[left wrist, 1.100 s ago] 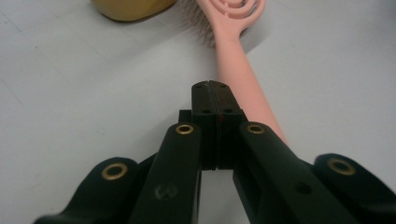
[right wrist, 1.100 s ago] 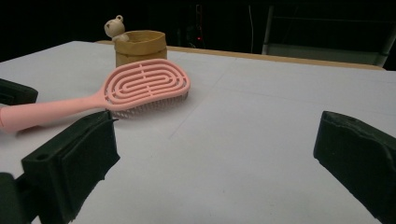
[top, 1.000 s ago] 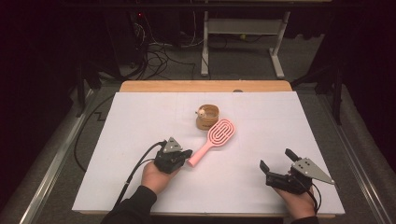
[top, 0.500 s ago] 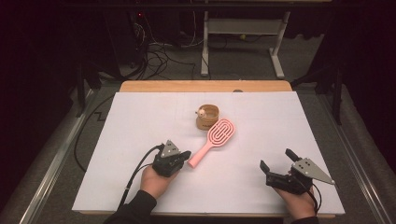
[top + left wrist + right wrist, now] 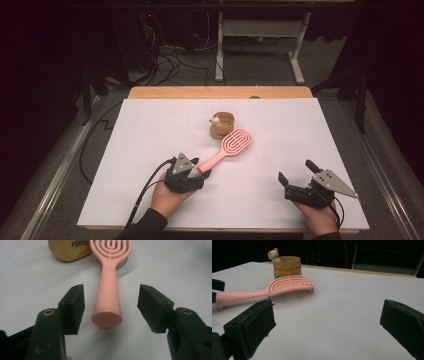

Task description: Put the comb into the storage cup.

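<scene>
- From the high view I see my left gripper at the near left of the white table, right at the handle end of the pink plastic hairbrush with a slotted oval head. The brush lies flat, angled away to the right, its head just beside a small tan paper pouch with a little bear figure on its rim.
- Same view: my right gripper rests at the near right, well apart from the brush, its jaws spread with nothing between them.
- In the left gripper view the left gripper has just been opening; its jaws now stand spread on either side of the hairbrush handle, with clear gaps on both sides, so the pads do not press it (the round butt of the handle sits between them, resting on the table). The pouch shows at the top left, next to the brush head.
- In the right gripper view the right gripper is spread wide over bare table. The hairbrush lies bristles down ahead to the left, with the pouch close behind its head.
</scene>
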Available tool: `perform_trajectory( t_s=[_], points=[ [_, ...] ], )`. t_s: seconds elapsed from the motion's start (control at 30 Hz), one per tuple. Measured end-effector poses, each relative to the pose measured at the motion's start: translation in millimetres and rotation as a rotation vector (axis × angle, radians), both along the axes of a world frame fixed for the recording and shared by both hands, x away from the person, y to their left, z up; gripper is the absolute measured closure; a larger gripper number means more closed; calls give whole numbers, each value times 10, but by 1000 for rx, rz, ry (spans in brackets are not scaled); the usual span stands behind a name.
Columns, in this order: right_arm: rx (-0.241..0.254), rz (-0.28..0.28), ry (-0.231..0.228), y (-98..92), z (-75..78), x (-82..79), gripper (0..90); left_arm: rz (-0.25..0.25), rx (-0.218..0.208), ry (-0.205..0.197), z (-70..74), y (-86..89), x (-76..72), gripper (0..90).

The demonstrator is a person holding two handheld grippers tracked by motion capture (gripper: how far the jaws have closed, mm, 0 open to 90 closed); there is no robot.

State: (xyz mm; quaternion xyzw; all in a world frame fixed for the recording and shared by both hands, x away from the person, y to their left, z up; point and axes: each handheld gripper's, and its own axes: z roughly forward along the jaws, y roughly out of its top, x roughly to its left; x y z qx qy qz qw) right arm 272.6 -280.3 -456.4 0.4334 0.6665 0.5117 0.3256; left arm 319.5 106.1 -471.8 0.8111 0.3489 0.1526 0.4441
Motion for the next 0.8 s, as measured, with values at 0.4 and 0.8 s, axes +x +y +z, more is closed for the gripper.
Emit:
perform_trajectory(
  t_s=[0.4,0.8],
  points=[
    [2,1,0,-7,-3,3,2,5,103,91,-49,-125,145,382],
    [6,-1,-1,-15,3,-4,2,5,137,97,-47,-133,168,578]
  ],
)
